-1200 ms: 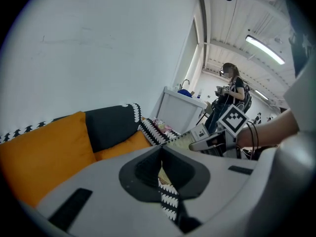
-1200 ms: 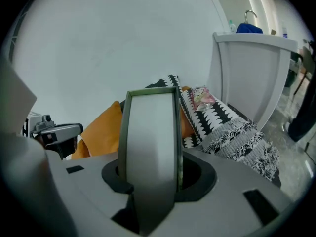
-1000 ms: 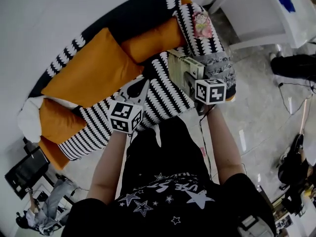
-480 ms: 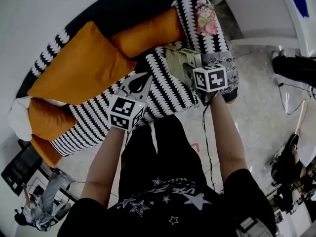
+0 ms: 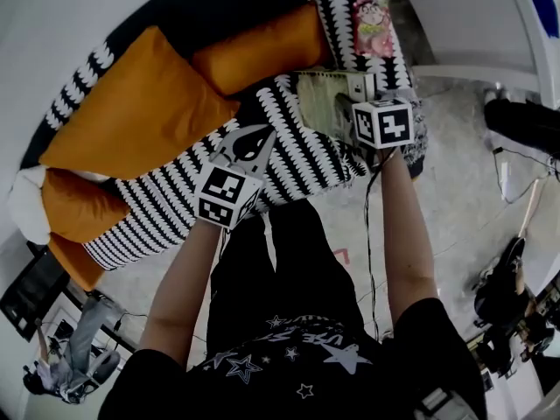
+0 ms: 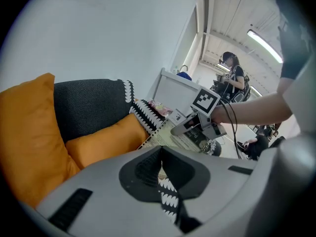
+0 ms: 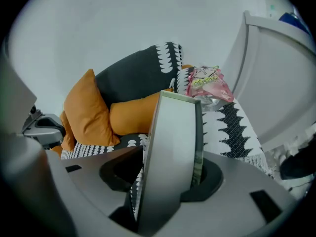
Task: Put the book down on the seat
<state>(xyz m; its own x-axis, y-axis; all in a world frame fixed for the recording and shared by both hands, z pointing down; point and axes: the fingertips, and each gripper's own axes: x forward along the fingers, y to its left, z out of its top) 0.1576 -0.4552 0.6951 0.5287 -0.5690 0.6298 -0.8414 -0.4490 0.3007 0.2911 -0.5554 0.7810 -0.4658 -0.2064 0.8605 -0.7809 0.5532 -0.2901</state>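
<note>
- Since a second earlier, the right gripper (image 5: 339, 112) and the book (image 5: 317, 94) had shifted a little farther over the sofa, toward its back cushions.
- Its jaws were opening with the book between them. In the right gripper view the book (image 7: 170, 157) stood on edge, and a strip of the patterned cover showed between it and one jaw, so the grip was no longer tight.
- From the head view, the book's far end lay over the black-and-white seat (image 5: 289, 160), close beside the armrest (image 5: 346, 24).
- A pink packet (image 5: 374, 26) lay on top of that armrest.
- The left gripper (image 5: 248, 143) hovered over the seat's front, well apart from the book, its jaws pressed together with nothing between them.
- Two orange cushions (image 5: 140, 112) leaned against the dark backrest.
</note>
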